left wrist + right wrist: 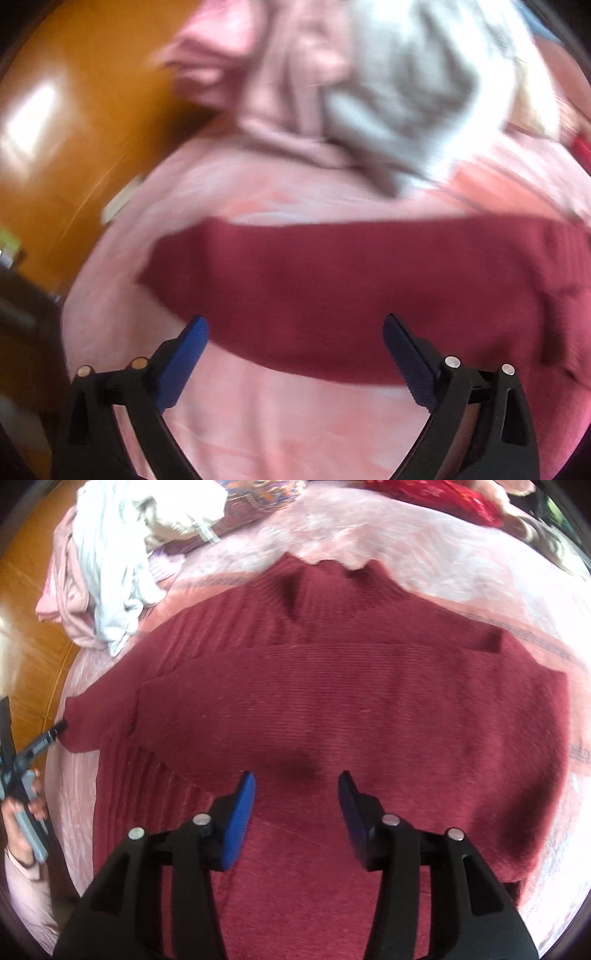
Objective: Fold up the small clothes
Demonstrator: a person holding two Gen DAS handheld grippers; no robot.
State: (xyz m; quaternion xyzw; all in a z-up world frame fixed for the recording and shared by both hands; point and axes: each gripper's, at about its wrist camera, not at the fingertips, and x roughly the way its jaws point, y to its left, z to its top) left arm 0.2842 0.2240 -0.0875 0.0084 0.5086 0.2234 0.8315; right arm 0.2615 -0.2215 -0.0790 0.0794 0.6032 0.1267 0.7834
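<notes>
Bed (461,565) w/ pink cover is carrying maroon sweater (332,701), lying flat, partly folded. We're seeing clothes pile (110,561) sitting near bed's far-left edge. We're holding both left claw (295,347) & right claw (297,794) agape over sweater, gripping nothing.

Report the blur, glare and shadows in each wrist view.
Left wrist view: heavy motion blur smears the dark red knitted sweater and the grey crumpled garment; window glare whitens the orange wooden floor. Right wrist view: sharp; a soft shadow falls on the sweater ahead of the open right gripper; fisheye bending throughout.
</notes>
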